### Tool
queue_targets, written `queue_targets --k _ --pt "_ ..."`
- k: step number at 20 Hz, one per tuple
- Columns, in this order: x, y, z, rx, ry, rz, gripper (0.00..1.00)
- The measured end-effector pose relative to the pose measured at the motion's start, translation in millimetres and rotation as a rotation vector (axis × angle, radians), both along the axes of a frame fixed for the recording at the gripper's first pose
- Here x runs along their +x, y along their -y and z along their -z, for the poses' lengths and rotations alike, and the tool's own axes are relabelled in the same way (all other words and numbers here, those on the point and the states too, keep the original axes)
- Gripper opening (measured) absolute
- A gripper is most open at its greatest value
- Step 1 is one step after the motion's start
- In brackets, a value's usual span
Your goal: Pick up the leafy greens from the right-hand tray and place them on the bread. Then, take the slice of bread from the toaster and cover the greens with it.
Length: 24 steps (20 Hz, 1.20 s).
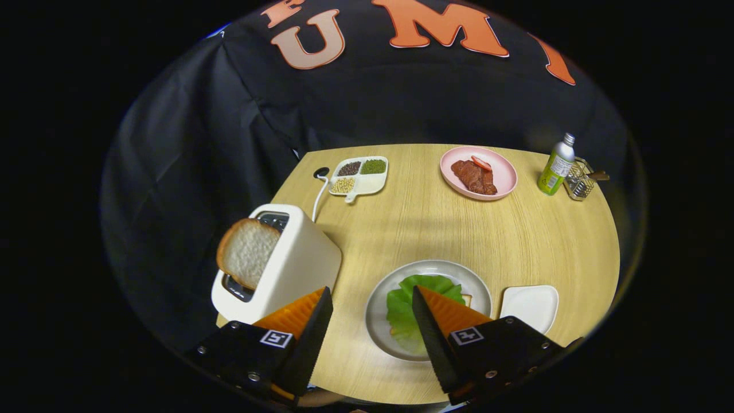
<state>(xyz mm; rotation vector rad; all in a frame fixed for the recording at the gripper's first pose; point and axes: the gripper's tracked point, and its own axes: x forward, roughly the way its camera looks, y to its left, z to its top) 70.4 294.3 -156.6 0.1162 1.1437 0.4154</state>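
The leafy greens [410, 304] lie on a slice of bread [465, 299] on the round grey plate [378, 327], just ahead of my right finger, which overlaps them. A second slice of bread [248, 251] stands out of the white toaster [301, 267], beyond my left finger. My gripper [371, 293] is open with nothing between its fingers, hanging above the table between the toaster and the plate. The small white tray [530, 307] to the right of the plate is bare.
At the back of the round wooden table [436, 229] stand a divided dish of seeds [361, 175], a pink plate with meat [479, 172], a green bottle [555, 166] and a small wire holder [580, 180]. The toaster's white cord [319, 198] runs to the table's back edge.
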Motion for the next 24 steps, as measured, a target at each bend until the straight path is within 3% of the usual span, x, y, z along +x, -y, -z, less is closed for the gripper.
queue_targets --k 6,12,19,24 --pt "11 -63 -46 0.036 -0.016 -0.049 0.9" --pt "12 -116 -34 0.011 -0.08 -0.08 0.88" --pt "19 -147 -38 -0.055 -0.061 -0.116 0.87" --pt "22 -145 -15 -0.181 -0.065 -0.112 0.76"
